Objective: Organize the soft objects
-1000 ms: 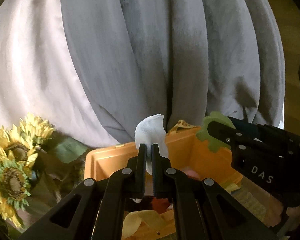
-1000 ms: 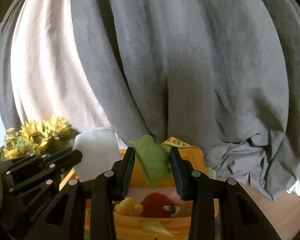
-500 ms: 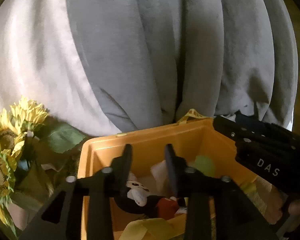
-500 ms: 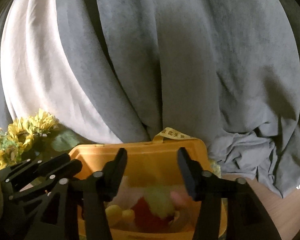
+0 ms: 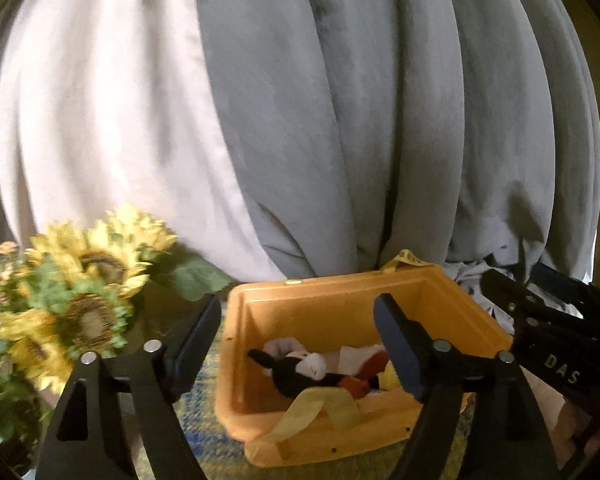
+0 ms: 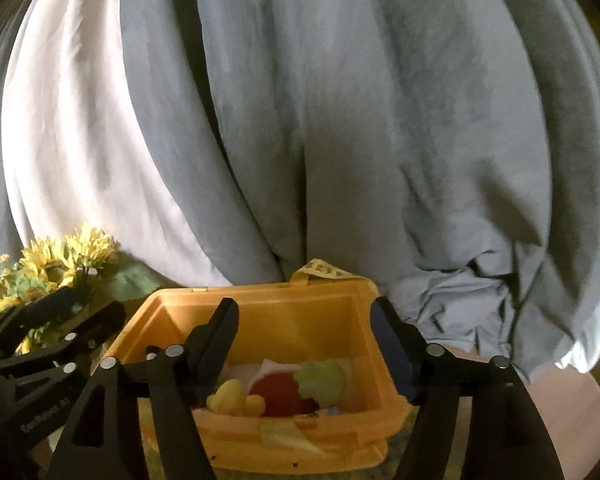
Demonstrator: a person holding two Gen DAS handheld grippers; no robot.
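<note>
An orange plastic bin (image 5: 340, 292) (image 6: 260, 300) stands in front of both grippers. Inside lie several soft items: a black and white plush mouse (image 5: 300, 372), a white cloth (image 5: 356, 354), a red plush (image 6: 280, 394), a green soft piece (image 6: 322, 376) and yellow plush bits (image 6: 232, 396). My left gripper (image 5: 298, 332) is open and empty above the bin's near side. My right gripper (image 6: 304, 336) is open and empty over the bin. Each gripper shows at the edge of the other's view.
Grey and white curtains (image 5: 340, 120) hang close behind the bin. Artificial sunflowers (image 5: 84, 288) stand to the left of the bin. A yellow strap (image 5: 320, 408) hangs over the bin's front rim. A patterned mat (image 5: 204, 420) lies under it.
Both grippers opened. The white cloth left the left gripper and the green soft piece left the right one; both now lie in the bin. The jaws have spread wider since.
</note>
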